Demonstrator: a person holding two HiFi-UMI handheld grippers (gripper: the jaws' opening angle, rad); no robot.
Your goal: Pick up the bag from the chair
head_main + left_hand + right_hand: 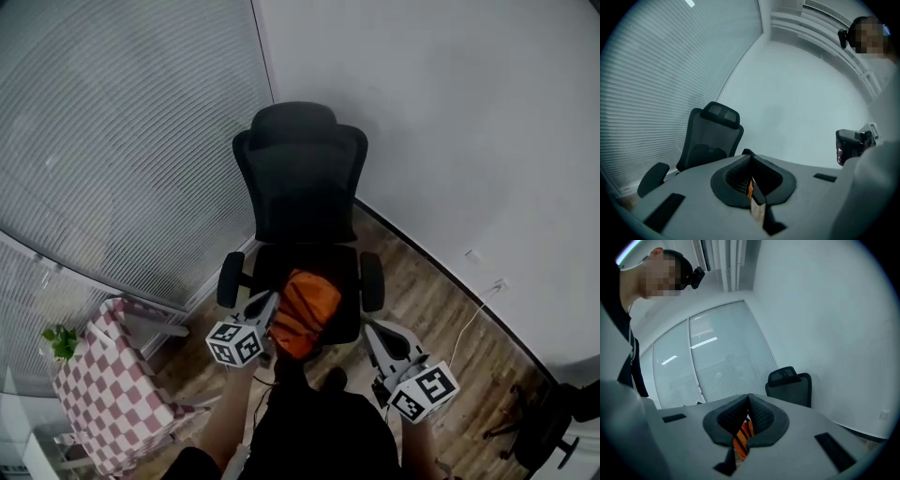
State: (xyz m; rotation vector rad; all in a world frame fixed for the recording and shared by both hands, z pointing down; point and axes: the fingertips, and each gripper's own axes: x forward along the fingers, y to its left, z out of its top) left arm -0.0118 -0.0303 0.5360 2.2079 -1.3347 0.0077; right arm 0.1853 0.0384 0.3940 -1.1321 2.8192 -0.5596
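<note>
Closest in, the person stands over the chair (300,192) w/ a tool in each hand. L tongs (270,306) are clenched on the bag (305,311); the left gripper view shows a thin orange sliver nipped btwn the pads. R tongs (369,329) look clenched too, w/ orange striped fabric wedged in their gap in the right gripper view. That's prob. a strap or edge, tho the head view doesn't show how it joins the bag.

The bag is orange & soft, slumped at the front of the seat and overhanging it toward the person. Can't tell if it's clear of the seat yet.

To lift well, I'd raise both hands together & level. Go straight up first, then back toward the body, so the bag doesn't swing or snag the armrests (372,281) on either side. The hold is only on thin fabric, so no jerks or it may slip out.

Beyond are the chair's backrest, then the blinds (122,141) & a plain wall.
</note>
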